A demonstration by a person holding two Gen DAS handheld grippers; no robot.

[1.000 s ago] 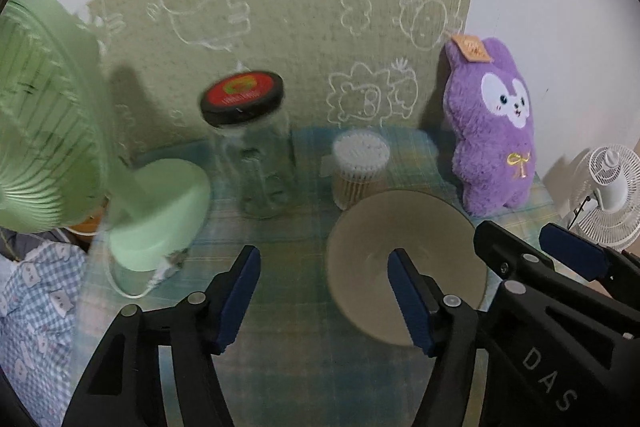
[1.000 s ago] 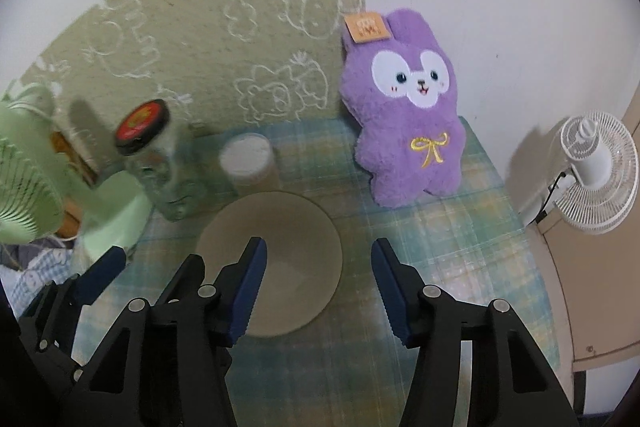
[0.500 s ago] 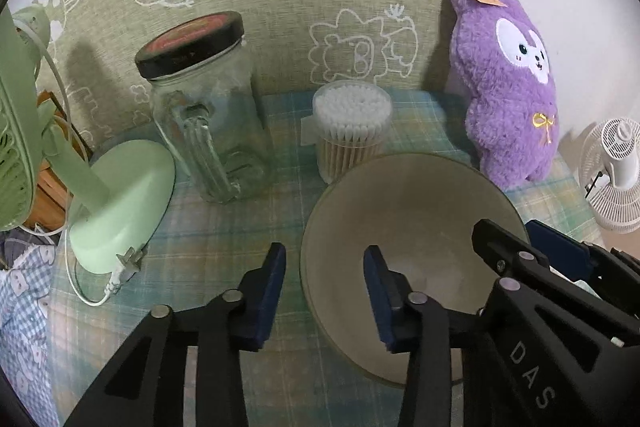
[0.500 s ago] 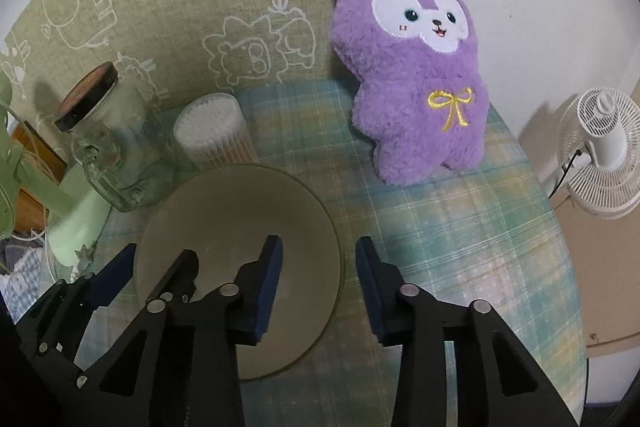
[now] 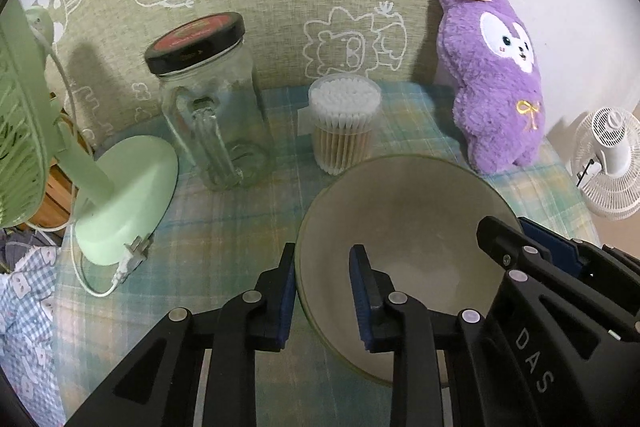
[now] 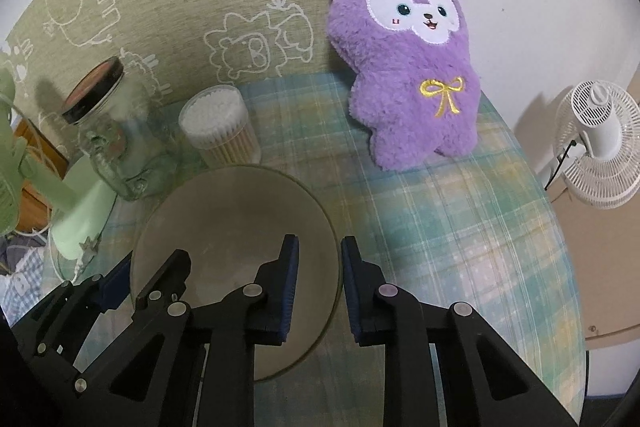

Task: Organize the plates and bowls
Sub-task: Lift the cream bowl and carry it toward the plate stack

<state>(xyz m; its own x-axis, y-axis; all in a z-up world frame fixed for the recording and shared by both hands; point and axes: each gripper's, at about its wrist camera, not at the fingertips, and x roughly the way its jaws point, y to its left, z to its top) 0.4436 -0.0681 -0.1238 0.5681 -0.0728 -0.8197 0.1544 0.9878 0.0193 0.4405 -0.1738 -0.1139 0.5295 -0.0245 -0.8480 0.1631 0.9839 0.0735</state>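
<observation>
A beige bowl [image 5: 404, 227] sits on the plaid tablecloth; it also shows in the right wrist view [image 6: 240, 227]. My left gripper [image 5: 322, 291] straddles the bowl's left rim, one finger outside and one inside, jaws partly closed with a gap to the rim. My right gripper [image 6: 320, 287] straddles the bowl's right rim the same way, jaws narrow but not pressed on it. The right gripper's fingers [image 5: 532, 247] also show in the left wrist view, over the bowl's right edge.
Behind the bowl stand a glass jar with a black lid [image 5: 212, 115], a tub of cotton swabs [image 5: 344, 123] and a purple plush rabbit [image 6: 412, 67]. A green desk fan [image 5: 120, 195] stands at the left. A white fan [image 6: 596, 147] stands beyond the table's right edge.
Both grippers have moved down and forward to the bowl's rim, and both pairs of jaws have narrowed from wide open to a small gap around the rim.
</observation>
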